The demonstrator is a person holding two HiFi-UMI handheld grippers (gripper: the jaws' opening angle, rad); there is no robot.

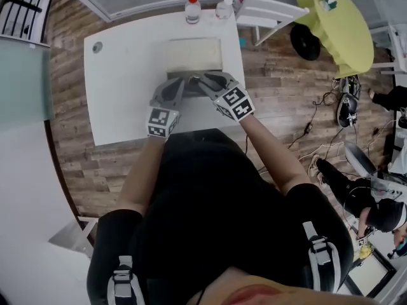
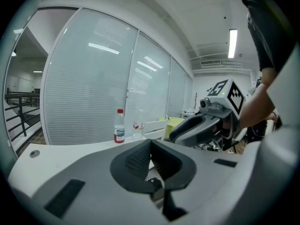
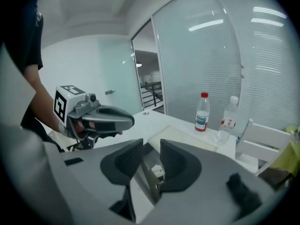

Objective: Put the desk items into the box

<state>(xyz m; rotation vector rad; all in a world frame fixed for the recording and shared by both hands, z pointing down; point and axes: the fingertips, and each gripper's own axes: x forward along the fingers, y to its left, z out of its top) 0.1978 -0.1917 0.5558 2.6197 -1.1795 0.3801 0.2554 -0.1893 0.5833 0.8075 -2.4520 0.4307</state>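
Head view: a white worktop (image 1: 124,97) carries a pale rectangular box (image 1: 194,54) on its far half. Behind the box, at the far edge, stand a red-capped bottle (image 1: 193,9) and a clear bottle (image 1: 224,7), and a white chair (image 1: 266,9) stands beyond the box's far right corner. The left gripper (image 1: 180,85) and the right gripper (image 1: 205,80) lie side by side at the box's near edge, tips pointing toward it. Left gripper view: the claw (image 2: 150,145) has its two dark pads meeting at the tips, with nothing seen between them. The red-capped bottle (image 2: 119,126) stands behind and to the left, and the right gripper (image 2: 175,136) lies close on the right, held in a hand. Right gripper view: the claw (image 3: 149,161) stands apart by a narrow gap, and a thin panel (image 3: 146,181) rises edge-on within it. It cannot be told whether the panel belongs to the box, or whether a pad touches it. The box (image 3: 190,137) lies just ahead of the claw, both bottles stand behind it — red-capped one (image 3: 202,112) leftmost — and the left gripper (image 3: 129,122) lies to the left of the box.
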